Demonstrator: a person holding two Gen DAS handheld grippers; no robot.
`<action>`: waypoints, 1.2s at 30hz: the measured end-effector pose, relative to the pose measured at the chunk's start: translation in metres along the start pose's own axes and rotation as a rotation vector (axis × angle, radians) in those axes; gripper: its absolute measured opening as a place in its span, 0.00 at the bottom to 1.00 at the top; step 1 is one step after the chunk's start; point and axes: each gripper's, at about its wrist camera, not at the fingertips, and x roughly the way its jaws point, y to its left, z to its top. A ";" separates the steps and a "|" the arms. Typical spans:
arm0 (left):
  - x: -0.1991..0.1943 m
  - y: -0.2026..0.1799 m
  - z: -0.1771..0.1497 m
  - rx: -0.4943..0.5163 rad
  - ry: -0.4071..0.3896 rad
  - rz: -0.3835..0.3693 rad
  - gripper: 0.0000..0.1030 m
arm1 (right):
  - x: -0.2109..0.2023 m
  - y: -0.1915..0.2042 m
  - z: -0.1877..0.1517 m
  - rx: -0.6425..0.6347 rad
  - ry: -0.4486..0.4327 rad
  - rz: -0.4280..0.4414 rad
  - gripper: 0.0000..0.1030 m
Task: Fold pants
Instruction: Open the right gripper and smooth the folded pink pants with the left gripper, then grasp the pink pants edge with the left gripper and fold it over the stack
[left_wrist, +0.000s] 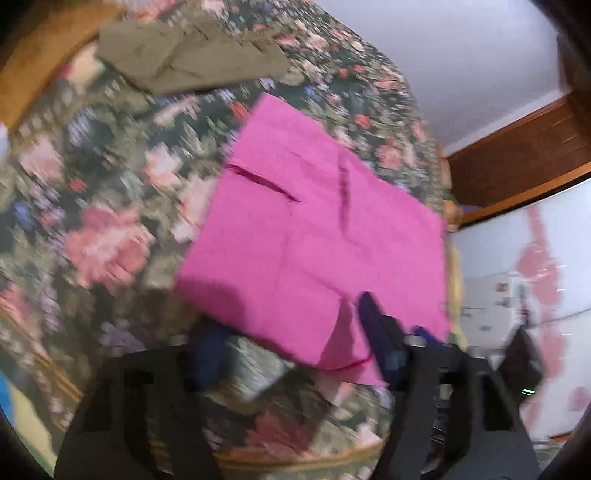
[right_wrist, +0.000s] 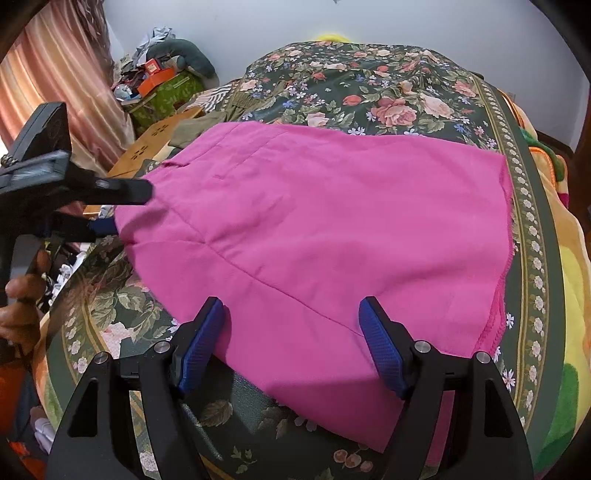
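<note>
The left gripper (right_wrist: 125, 210) stands at the left edge of the pink pants (right_wrist: 314, 229), seen from the side in the right wrist view. Its upper finger reaches over the fabric edge and its lower finger lies beneath it. In the blurred left wrist view the fingers stand wide apart, with the pants' near corner between them; whether they pinch the cloth cannot be told.

The pink pants lie spread flat on the floral bedspread (right_wrist: 369, 92), covering most of its near and middle area. An olive garment (left_wrist: 192, 55) lies farther off on the bedspread, apart from the pants.

The right gripper (right_wrist: 291, 314) sits at the near edge of the pants. Its blue-padded fingers (right_wrist: 380, 343) are spread wide over the fabric and grip nothing.
</note>
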 end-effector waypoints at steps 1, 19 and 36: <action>0.001 -0.003 0.000 0.016 -0.016 0.046 0.42 | 0.000 -0.001 0.000 0.001 -0.003 0.001 0.72; -0.052 -0.005 -0.034 0.218 -0.256 0.320 0.14 | -0.024 -0.015 -0.003 0.095 -0.039 -0.019 0.72; -0.093 -0.090 -0.038 0.554 -0.442 0.324 0.12 | -0.020 -0.012 -0.017 0.016 -0.022 -0.085 0.71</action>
